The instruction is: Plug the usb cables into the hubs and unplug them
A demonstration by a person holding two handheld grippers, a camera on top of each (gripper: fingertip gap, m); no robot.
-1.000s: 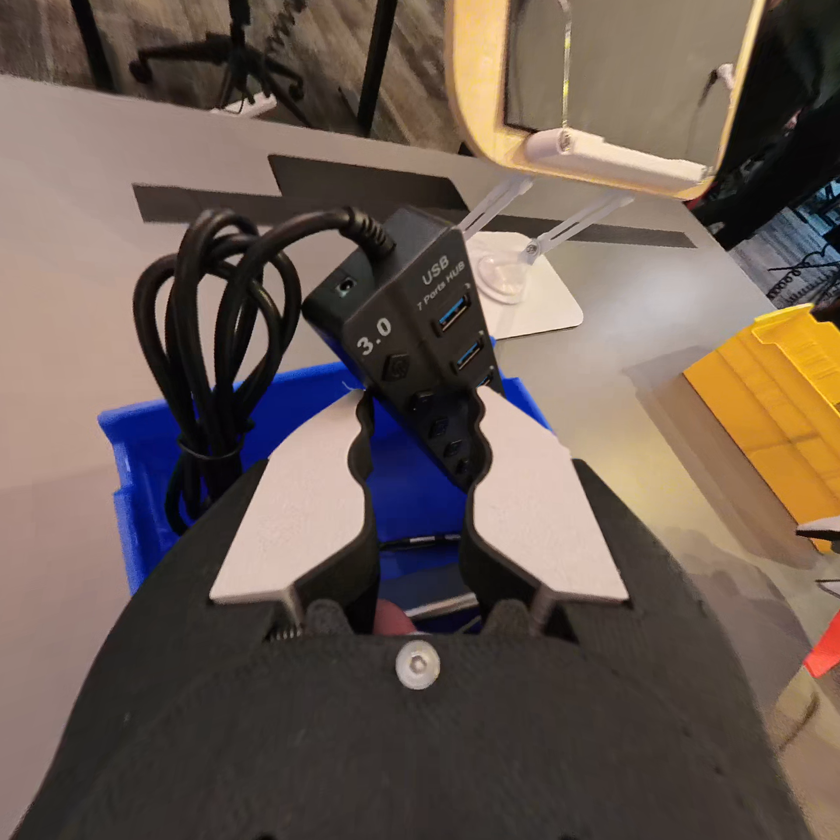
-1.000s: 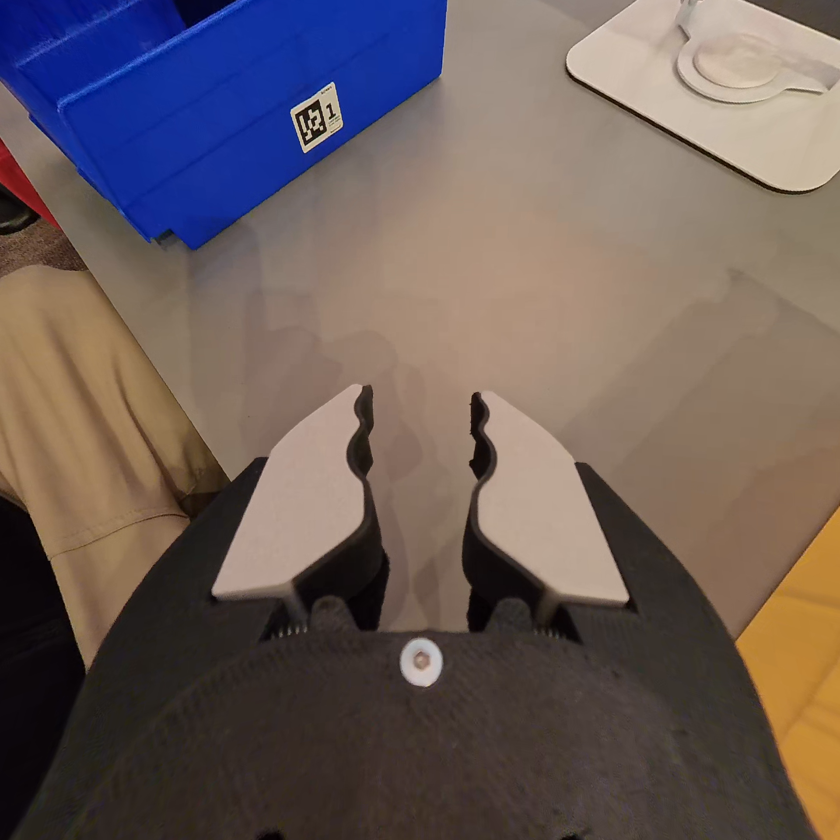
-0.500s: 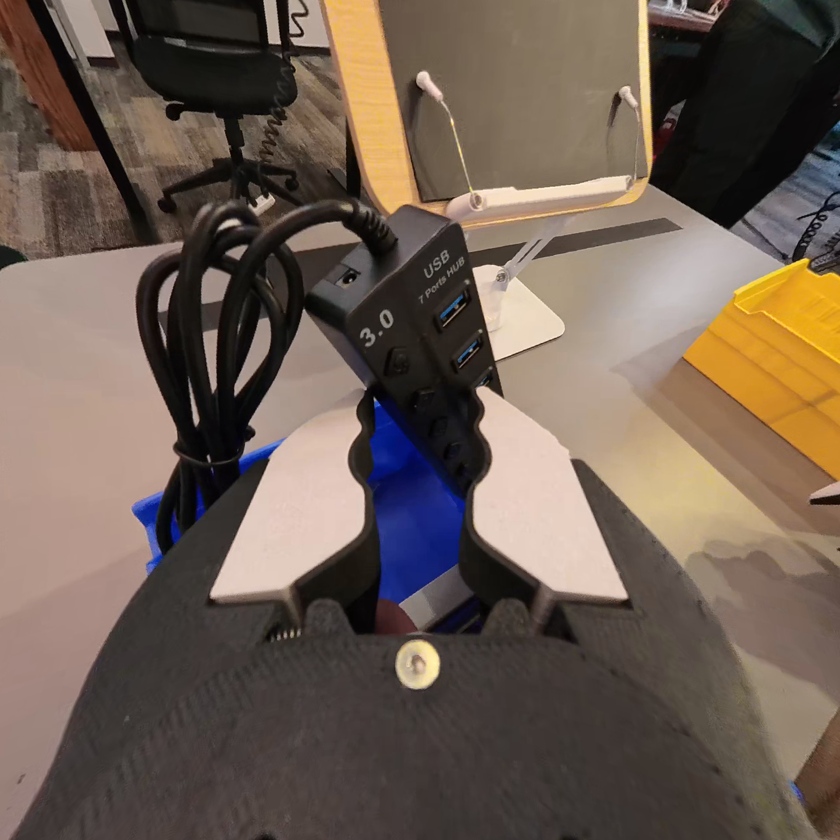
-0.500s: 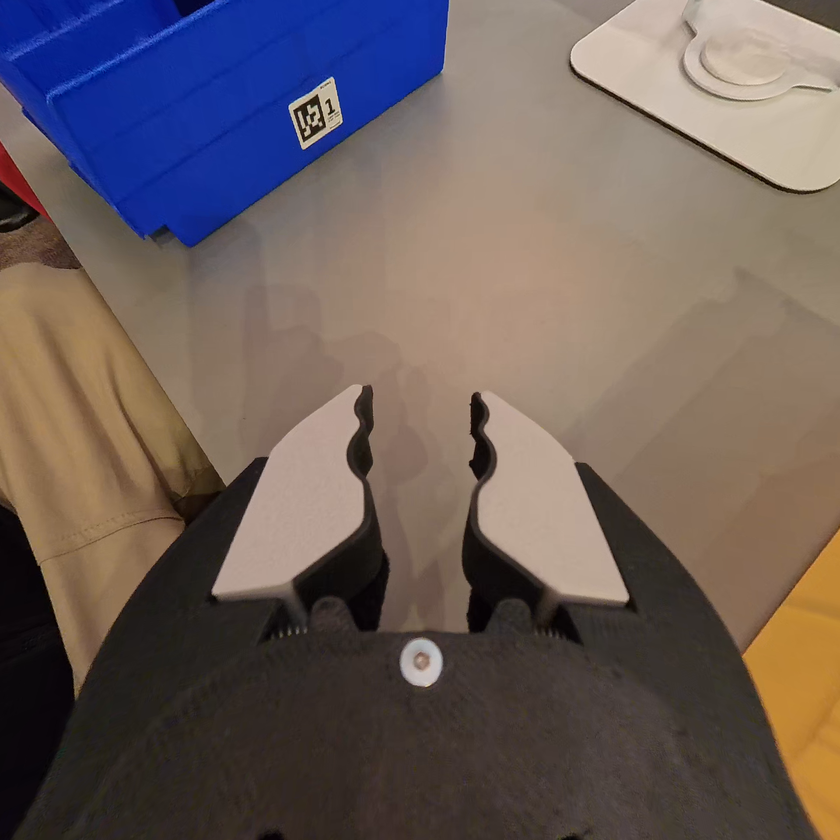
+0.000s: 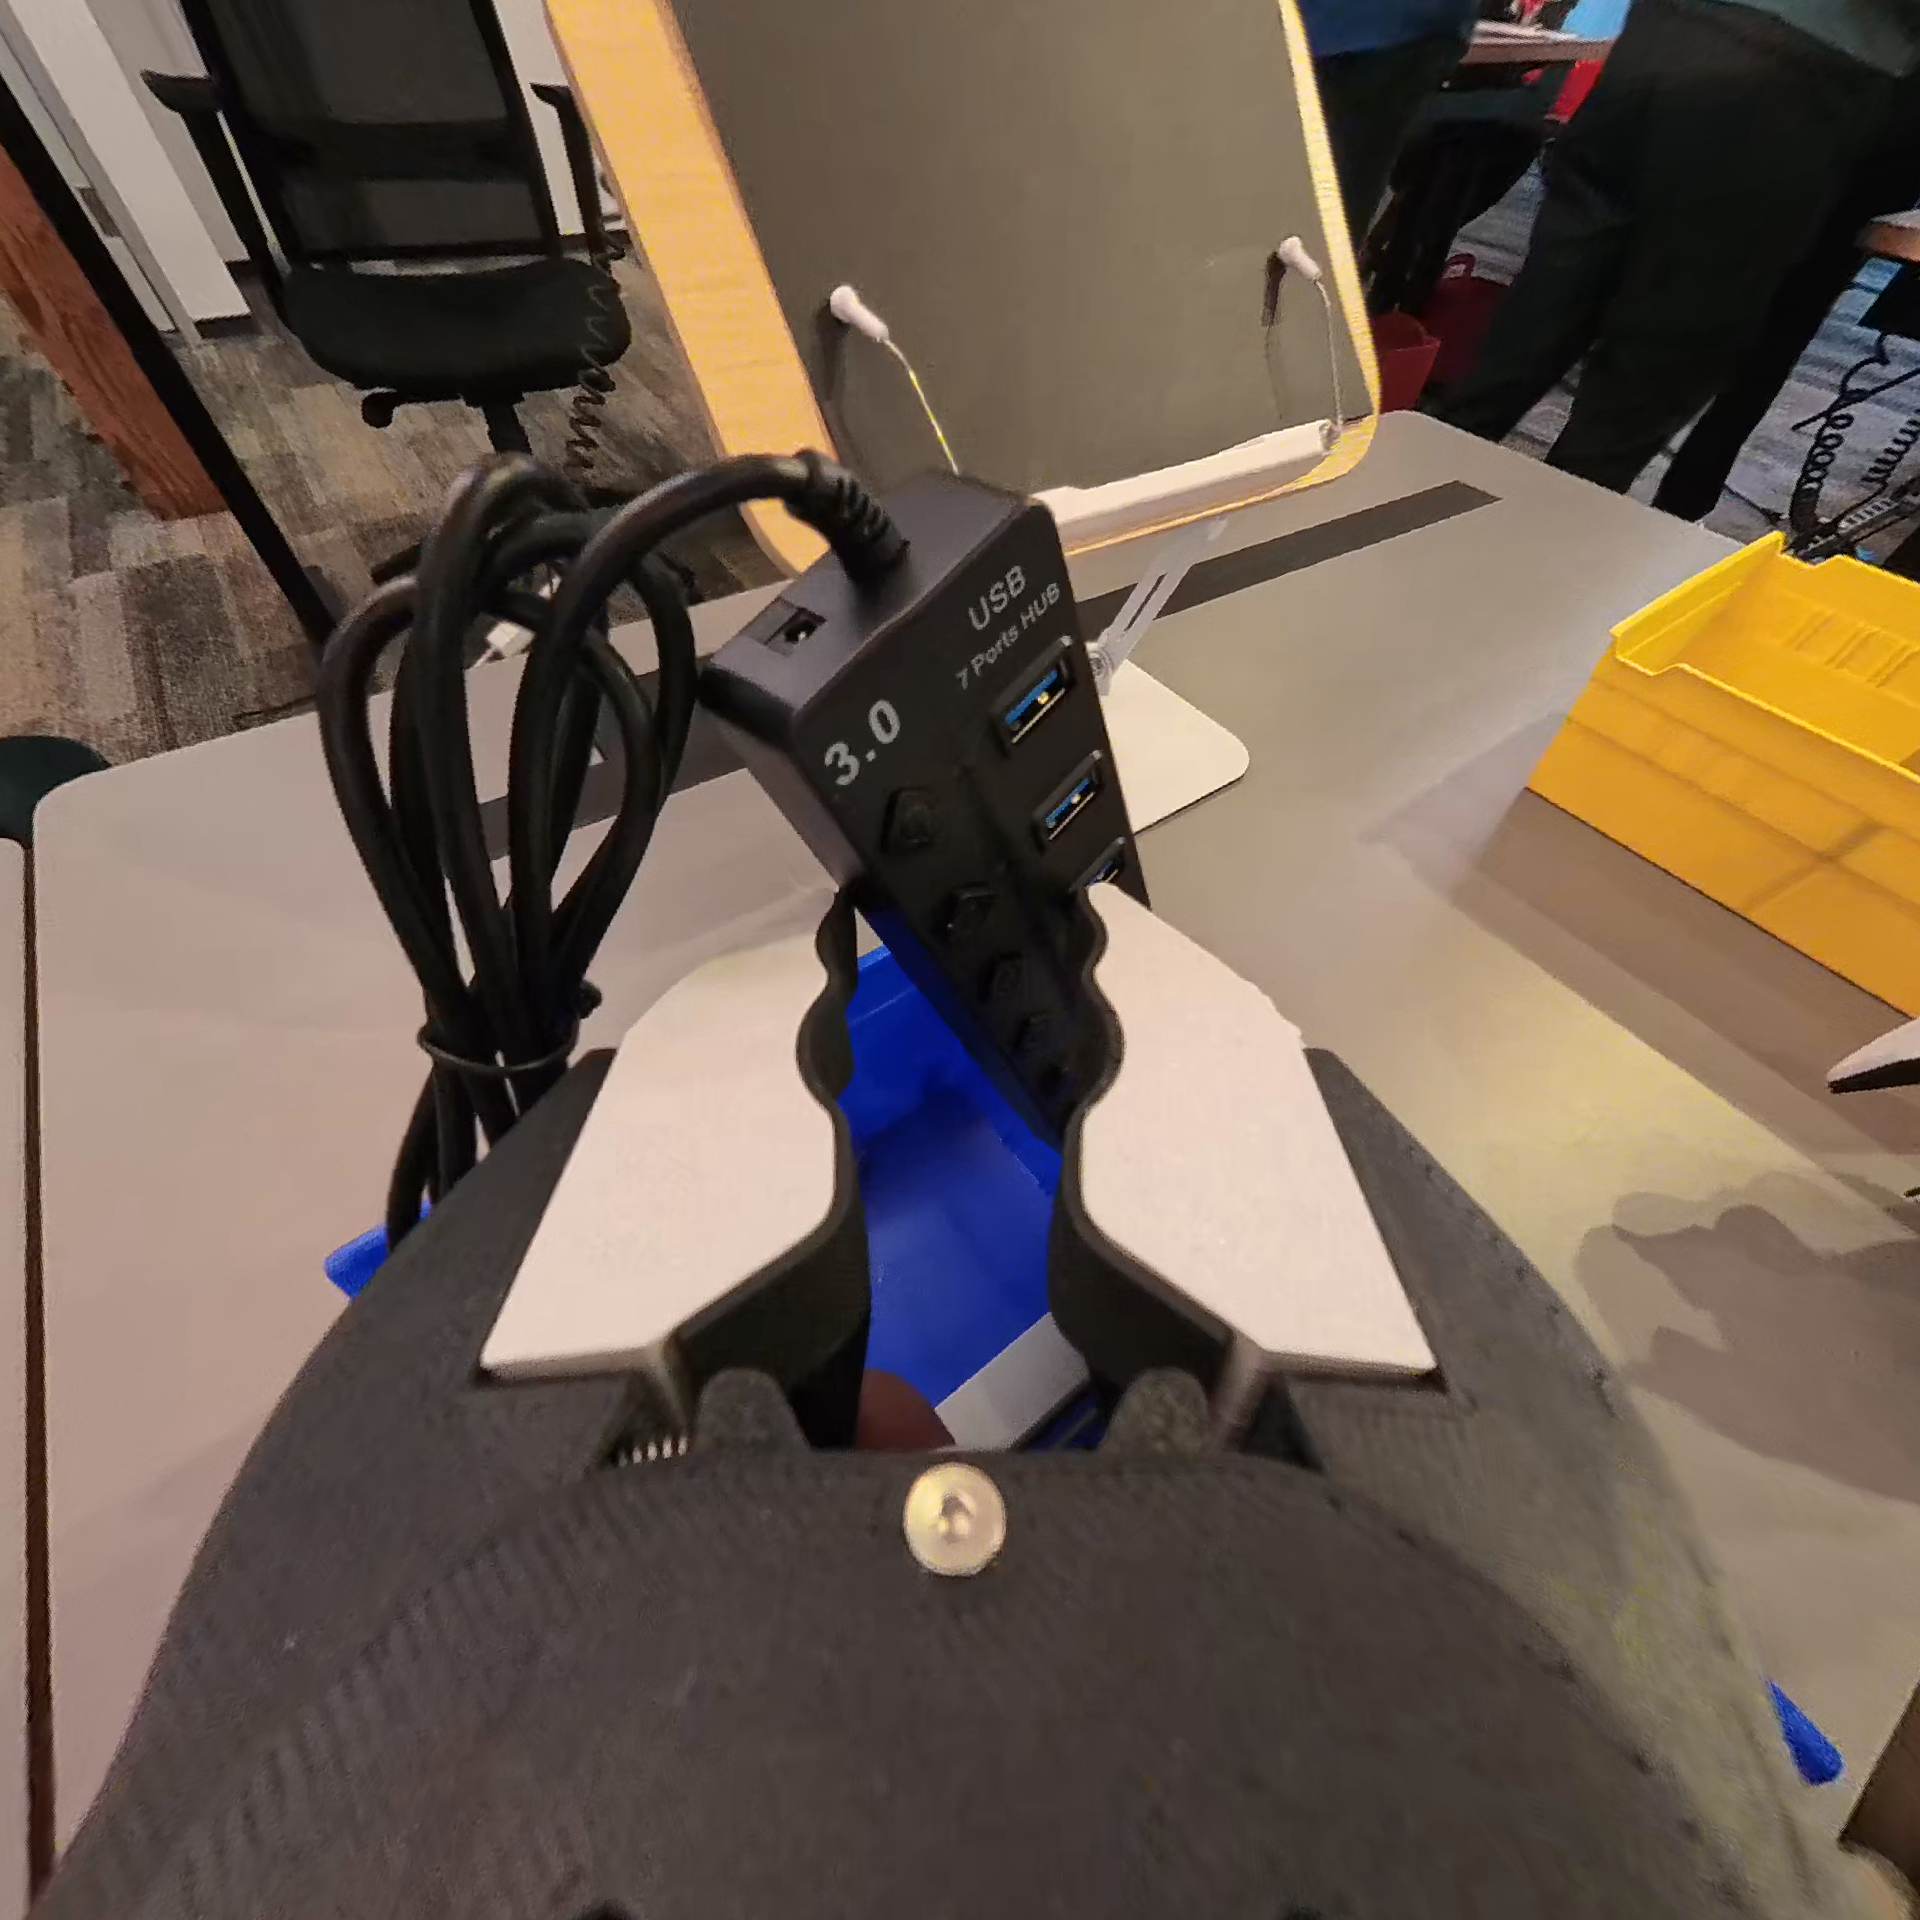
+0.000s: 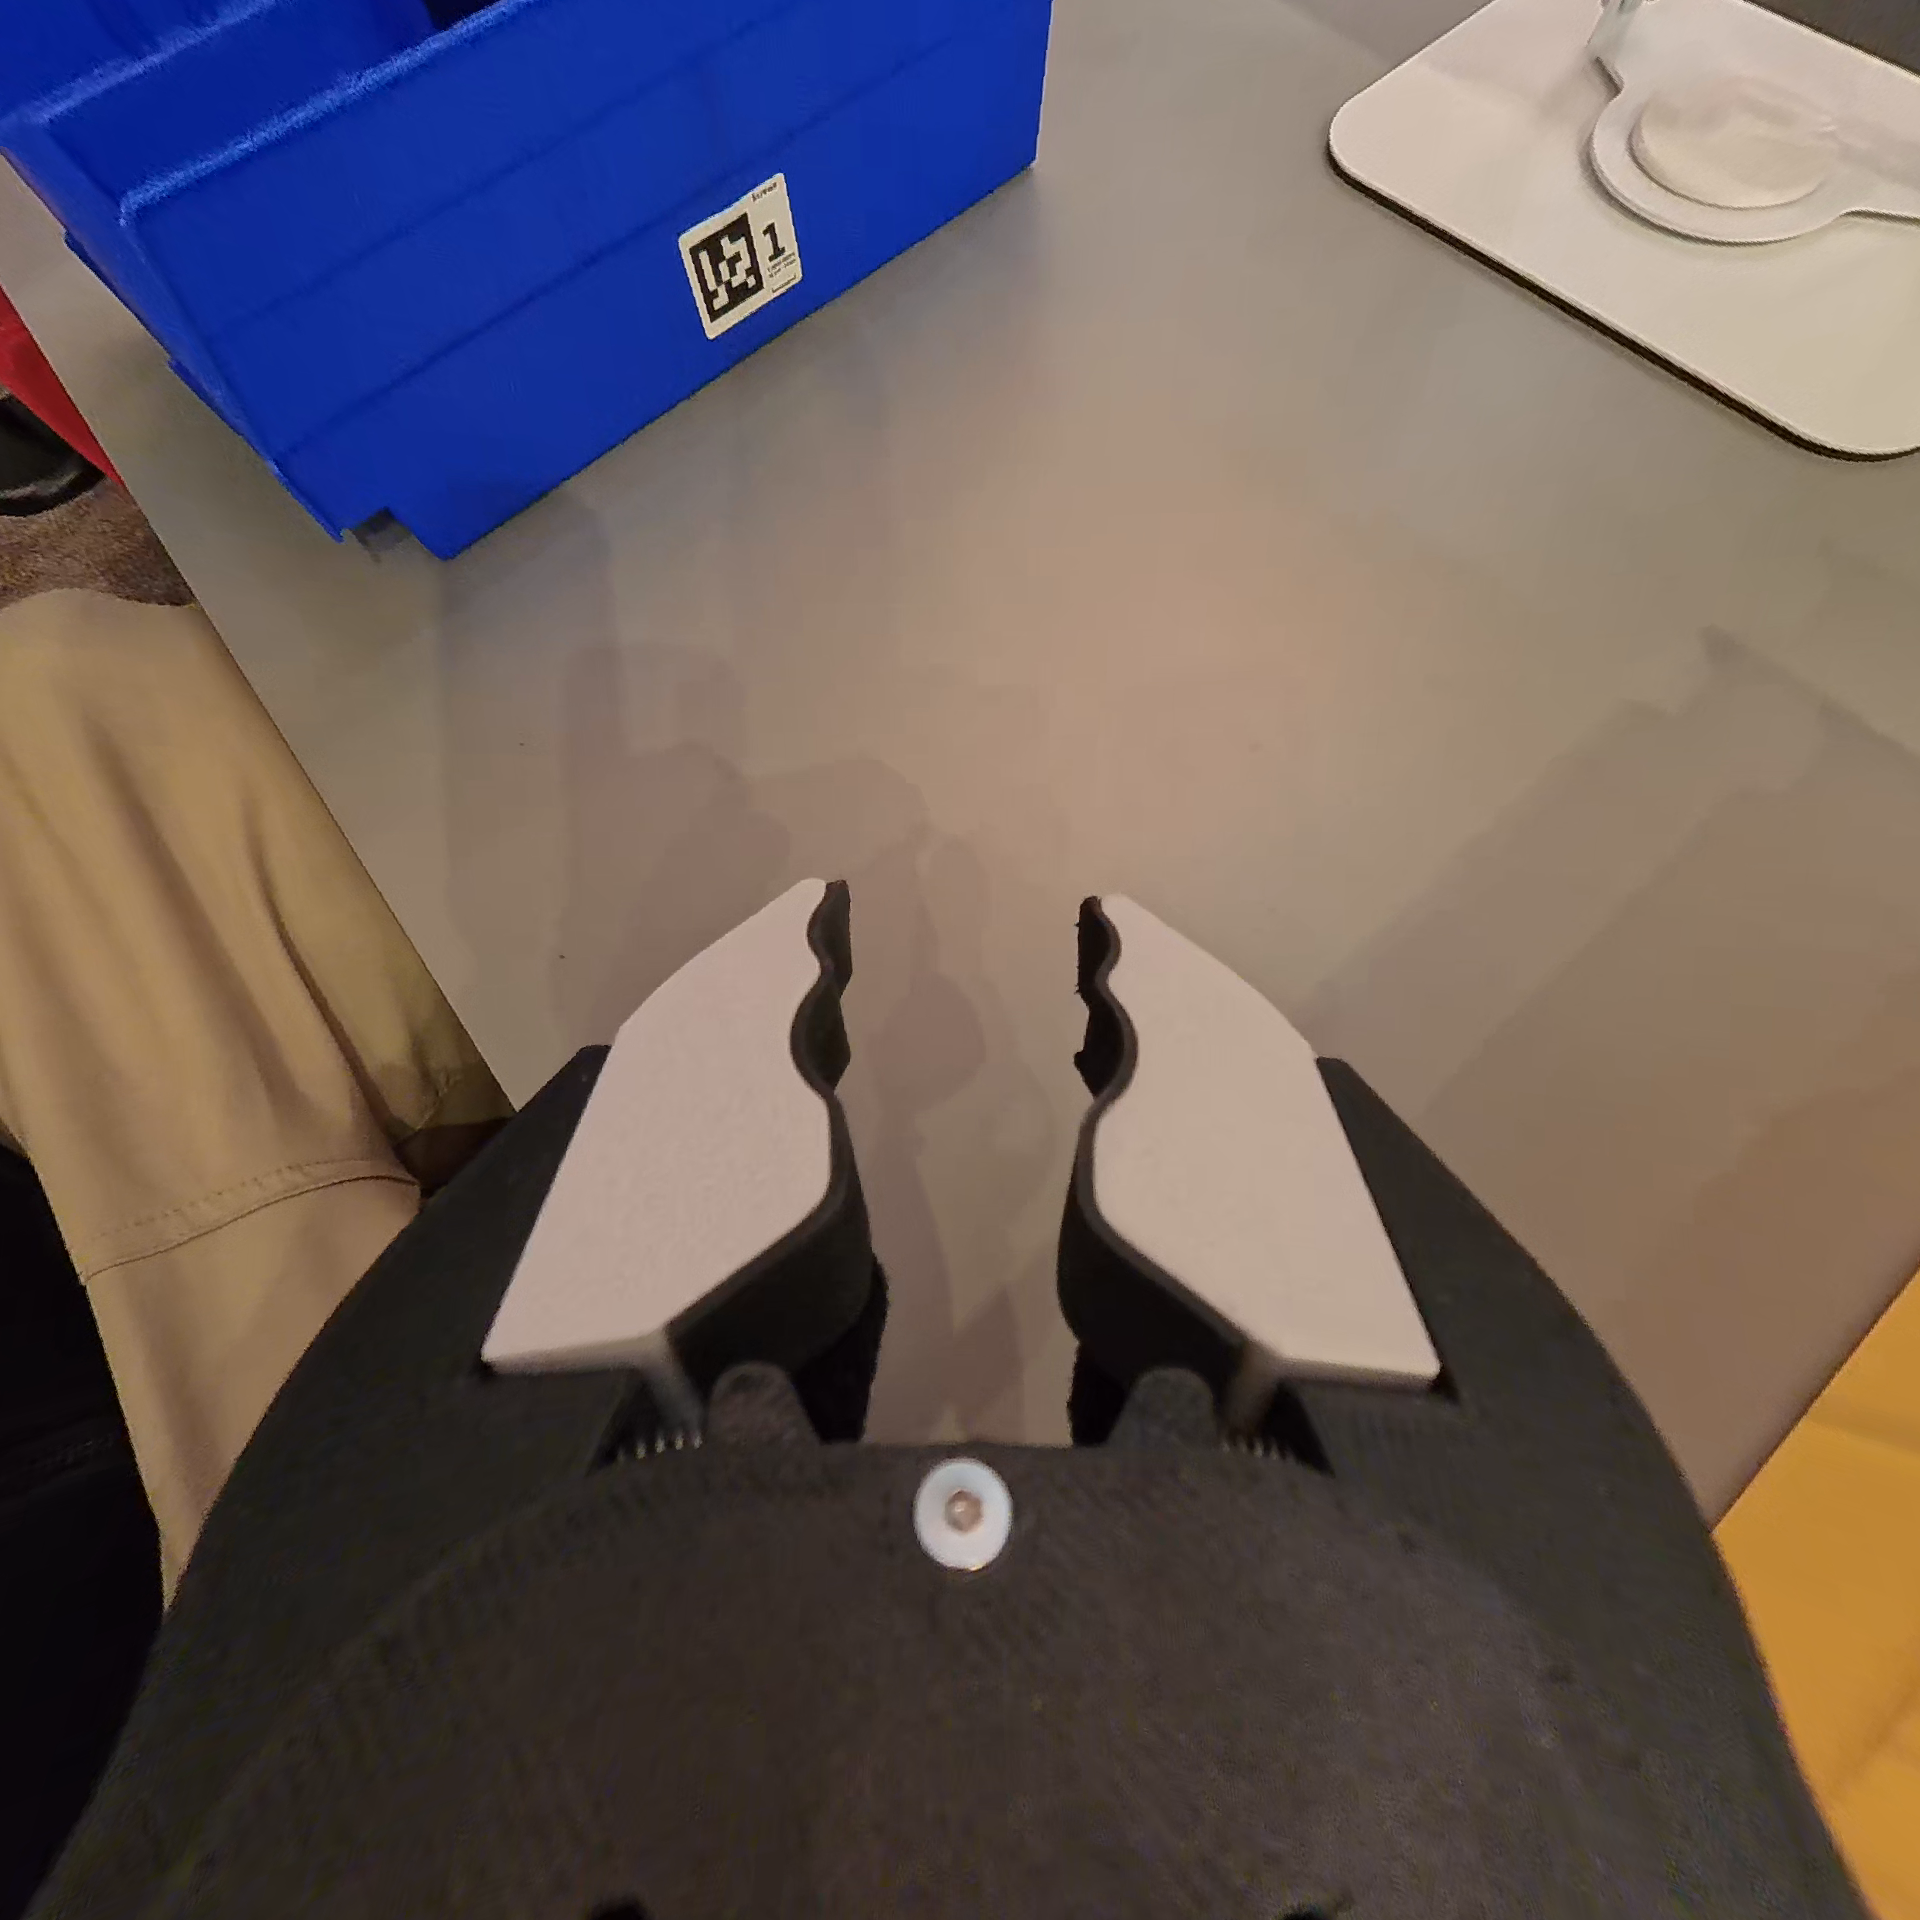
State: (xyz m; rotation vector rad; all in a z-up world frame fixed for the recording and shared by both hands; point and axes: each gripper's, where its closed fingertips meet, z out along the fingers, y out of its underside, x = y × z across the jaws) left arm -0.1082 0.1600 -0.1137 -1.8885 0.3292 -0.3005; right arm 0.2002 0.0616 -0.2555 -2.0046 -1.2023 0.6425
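Note:
My left gripper (image 5: pixel 961 925) is shut on a black USB hub (image 5: pixel 935 727) and holds it raised and tilted above the blue bin (image 5: pixel 935 1195). The hub shows blue ports and a row of buttons. Its black cable (image 5: pixel 499 831), bundled with a tie, hangs from its top end to the left. My right gripper (image 6: pixel 961 904) is open and empty, low over the grey table (image 6: pixel 1143 623), to the right of the blue bin (image 6: pixel 520 260). A tip of the right gripper shows at the right edge of the left wrist view (image 5: pixel 1870 1060).
A yellow bin (image 5: pixel 1714 748) stands at the right. A stand with a white base plate (image 6: pixel 1662 260) holds a wood-rimmed dark board (image 5: pixel 1039 260) at the back. A person's tan-clad leg (image 6: pixel 156 987) is at the table's near edge. Office chair and standing people lie beyond.
My left gripper has lifted the hub and its cable higher above the blue bin and tipped upward. My right gripper has hardly moved and stays open.

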